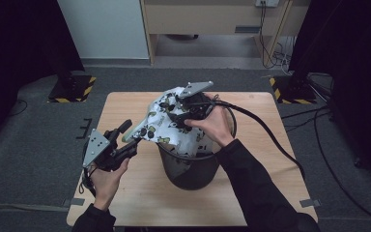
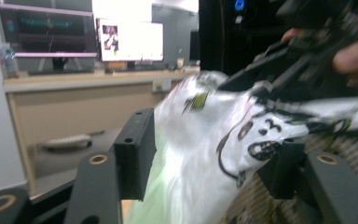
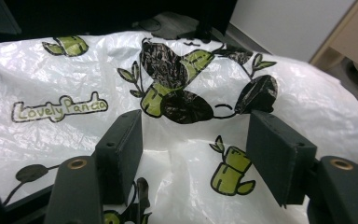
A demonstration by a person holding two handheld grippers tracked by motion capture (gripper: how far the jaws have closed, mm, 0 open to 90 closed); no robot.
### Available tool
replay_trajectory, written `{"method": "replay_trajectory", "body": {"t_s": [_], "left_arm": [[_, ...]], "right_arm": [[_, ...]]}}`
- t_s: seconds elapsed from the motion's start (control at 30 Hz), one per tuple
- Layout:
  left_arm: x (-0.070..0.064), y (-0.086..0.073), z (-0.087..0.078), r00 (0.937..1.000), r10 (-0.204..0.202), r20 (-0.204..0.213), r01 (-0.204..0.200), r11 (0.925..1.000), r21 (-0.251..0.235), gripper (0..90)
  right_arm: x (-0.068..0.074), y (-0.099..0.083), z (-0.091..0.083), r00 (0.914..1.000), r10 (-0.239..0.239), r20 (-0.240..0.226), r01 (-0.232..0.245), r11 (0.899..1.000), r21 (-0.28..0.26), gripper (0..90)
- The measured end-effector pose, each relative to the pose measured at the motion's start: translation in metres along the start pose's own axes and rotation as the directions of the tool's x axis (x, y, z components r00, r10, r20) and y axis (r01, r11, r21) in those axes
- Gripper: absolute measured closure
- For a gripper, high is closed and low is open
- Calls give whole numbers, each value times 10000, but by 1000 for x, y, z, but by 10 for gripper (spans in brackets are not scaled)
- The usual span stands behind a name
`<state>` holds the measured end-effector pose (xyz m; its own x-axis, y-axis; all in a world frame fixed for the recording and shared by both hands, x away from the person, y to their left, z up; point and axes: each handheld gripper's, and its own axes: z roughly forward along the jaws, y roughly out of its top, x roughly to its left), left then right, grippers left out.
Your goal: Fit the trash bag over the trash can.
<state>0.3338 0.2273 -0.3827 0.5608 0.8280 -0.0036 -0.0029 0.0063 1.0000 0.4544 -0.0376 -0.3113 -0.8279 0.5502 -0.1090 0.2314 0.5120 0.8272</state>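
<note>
A black mesh bin [image 1: 193,174] stands on the wooden table [image 1: 140,203]. A white plastic bag [image 1: 169,130] printed with pandas is draped over its rim, bunched up toward the left. My left gripper [image 1: 130,136] is at the bag's left corner; in the left gripper view its jaws [image 2: 209,156] stand open with the bag [image 2: 186,186] between them and the mesh bin [image 2: 349,144] behind. My right gripper [image 1: 174,110] hovers over the bag's top, open, with the printed bag [image 3: 51,70] just beyond its jaws [image 3: 198,149]. The other gripper [image 2: 307,51] shows at the upper right.
A thick black cable [image 1: 270,135] trails from the right gripper across the table's right side. Two stand bases with hazard tape [image 1: 72,89] [image 1: 292,89] sit on the floor beyond the table's far corners. A wooden desk [image 1: 212,19] stands at the back.
</note>
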Motion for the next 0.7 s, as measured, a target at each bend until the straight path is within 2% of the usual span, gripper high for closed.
{"method": "replay_trajectory", "body": {"t_s": [0.07, 0.13, 0.17, 0.2, 0.23, 0.27, 0.33, 0.4, 0.43, 0.47, 0.5, 0.53, 0.57, 0.6, 0.63, 0.7], "left_arm": [[2, -9, 3, 10000, 19, -90, -16, 9995, 307, 425], [4, -15, 7, 9998, 12, -174, -3, 9986, 529, 486], [6, -17, 8, 9998, -50, -181, 61, 9981, 615, 486], [7, -18, 9, 9998, -115, -137, 124, 9977, 659, 561], [7, -16, 9, 9997, -152, -178, 162, 9983, 562, 722], [7, -14, 9, 9996, -215, -205, 225, 9985, 494, 771], [3, -3, 8, 9996, -208, -200, 208, 9998, 6, 850], [-1, 7, 5, 9998, -115, -163, 108, 9991, -403, 879], [-1, 7, 5, 9998, -115, -163, 108, 9991, -403, 883], [-6, 15, 3, 10000, -28, -6, 28, 9977, -680, 884], [-9, 17, 2, 10000, 47, 73, -41, 9971, -762, 884], [-13, 20, 1, 9997, 185, 162, -172, 9967, -789, 884], [-13, 20, 1, 9997, 185, 162, -172, 9967, -789, 884], [-18, 22, 1, 9989, 340, 316, -316, 9969, -722, 884], [-23, 23, 2, 9981, 435, 433, -404, 9967, -698, 883], [-32, 24, 5, 9953, 731, 632, -695, 9959, -576, 883]], "right_arm": [[-2, -2, 1, 9998, 139, 151, -140, 9999, 57, 381], [-5, -5, 1, 9974, 717, -21, -717, 9974, -48, 383], [-5, -5, 1, 9974, 717, -21, -717, 9974, -48, 383], [-7, -7, 0, 9967, 811, -77, -812, 9967, -61, 382], [-9, -7, -3, 9957, 925, -62, -926, 9953, -272, 382], [-10, -6, -4, 9955, 945, -74, -947, 9948, -380, 381], [-10, -5, -7, 9956, 930, -116, -935, 9938, -605, 372], [-11, -4, -12, 9951, 975, -146, -985, 9902, -987, 355], [-11, -3, -15, 9945, 1032, -173, -1045, 9866, -1254, 346], [-11, -2, -18, 9942, 1056, -218, -1077, 9817, -1568, 336], [-11, 0, -21, 9929, 1145, -308, -1183, 9740, -1933, 325], [-11, 2, -24, 9920, 1199, -406, -1260, 9671, -2209, 320], [-11, 2, -24, 9920, 1199, -406, -1260, 9671, -2209, 320], [-10, 4, -28, 9911, 1224, -531, -1320, 9582, -2538, 312], [-9, 6, -32, 9899, 1234, -698, -1388, 9442, -2988, 299], [-8, 9, -38, 9808, 1543, -1193, -1878, 9117, -3654, 265]]}}
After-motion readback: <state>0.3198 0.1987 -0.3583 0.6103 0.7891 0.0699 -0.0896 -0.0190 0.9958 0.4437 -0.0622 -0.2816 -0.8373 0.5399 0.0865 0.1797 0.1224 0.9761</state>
